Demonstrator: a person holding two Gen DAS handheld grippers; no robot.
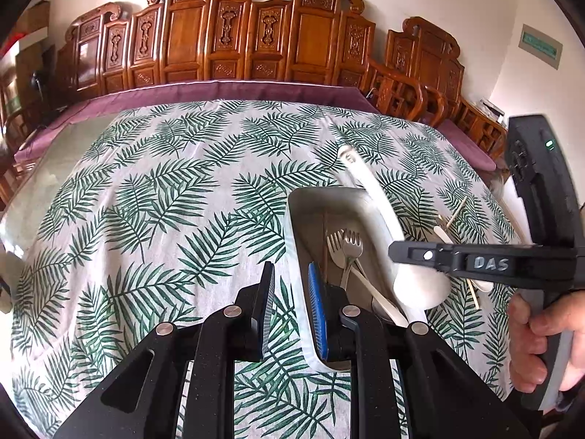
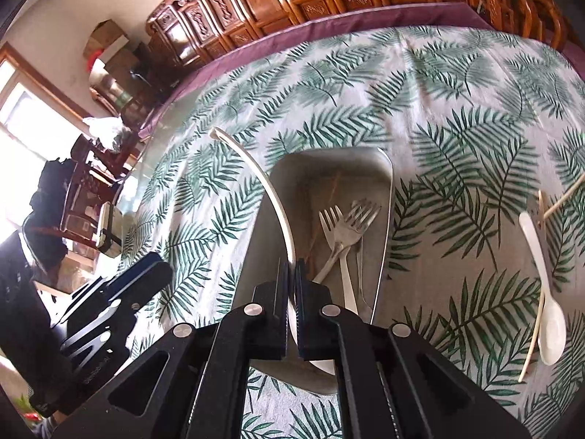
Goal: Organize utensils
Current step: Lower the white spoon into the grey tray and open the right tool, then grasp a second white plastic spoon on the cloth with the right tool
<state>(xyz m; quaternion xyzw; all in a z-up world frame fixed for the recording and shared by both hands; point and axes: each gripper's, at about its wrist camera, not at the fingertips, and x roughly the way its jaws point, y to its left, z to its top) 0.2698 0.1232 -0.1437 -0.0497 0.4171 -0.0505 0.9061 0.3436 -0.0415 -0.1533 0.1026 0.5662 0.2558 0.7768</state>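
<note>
Now: white ladle [image 2: 256, 175] clenched in R gripper [image 2: 291, 274] above tray [image 1: 298, 241]; tray rim pinched by L gripper [image 1: 292, 292]. Slip risk: ladle gripped at bowel end, handle may lever onto forks [image 2: 343, 226].

A home dining room: carved wooden chairs [image 1: 234, 36] ring a leaf-print-clothed table [image 1: 164, 190].

Green palm-leaf print on pale tablecloth [image 1: 153, 190], white ladle [image 1: 380, 216], grey tray [image 2: 263, 241], silver forks [image 2: 347, 226], purple underlying cloth [image 1: 226, 89]

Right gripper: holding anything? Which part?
Right gripper is shut on the white ladle, pinched near its bowl end, handle arcing up over the tray.
</note>
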